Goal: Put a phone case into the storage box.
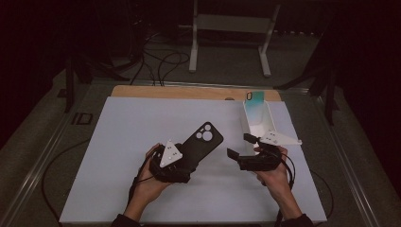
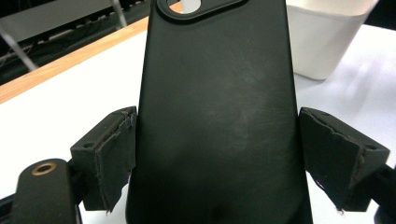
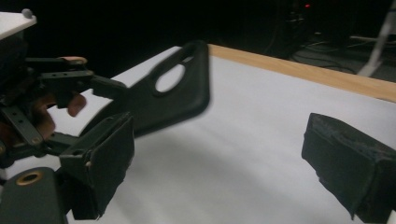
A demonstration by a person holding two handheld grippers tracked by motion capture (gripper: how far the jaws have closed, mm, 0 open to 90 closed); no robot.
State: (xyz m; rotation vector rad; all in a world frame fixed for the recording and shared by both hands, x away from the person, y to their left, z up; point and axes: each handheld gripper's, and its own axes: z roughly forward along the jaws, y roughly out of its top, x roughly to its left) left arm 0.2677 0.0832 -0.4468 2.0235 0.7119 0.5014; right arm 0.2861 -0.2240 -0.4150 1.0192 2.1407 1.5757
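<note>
Dark surroundings ring a white table (image 1: 142,142) with a wooden strip along its far edge; beyond it, on the floor, lie loose cables and the white legs of a stand (image 1: 229,42).

One black phone case (image 1: 201,144) is in hand. The left gripper (image 1: 187,156) holds it near the middle of the table, somewhat toward the near edge. The case slants away from the gripper toward the far right corner, and its camera cut-out end, with three round openings, points that way. In the left gripper view the case (image 2: 219,116) runs up between the two fingers (image 2: 109,154), which press against its long sides, one on each side. In the right gripper view the case (image 3: 173,100) shows raised off the white surface, cut-out end up.

The right gripper (image 1: 241,147) is just to the right of the case, apart from it, near the right part of the table. Its two fingers (image 3: 100,168) stand spread wide with only white table between them.

One white box (image 1: 257,120), open at the top, stands near the far right corner. One teal phone (image 1: 256,98) lies just behind the box, at the far edge.

Two hands are at work, one on each gripper, with the forearms coming in over the near edge.
</note>
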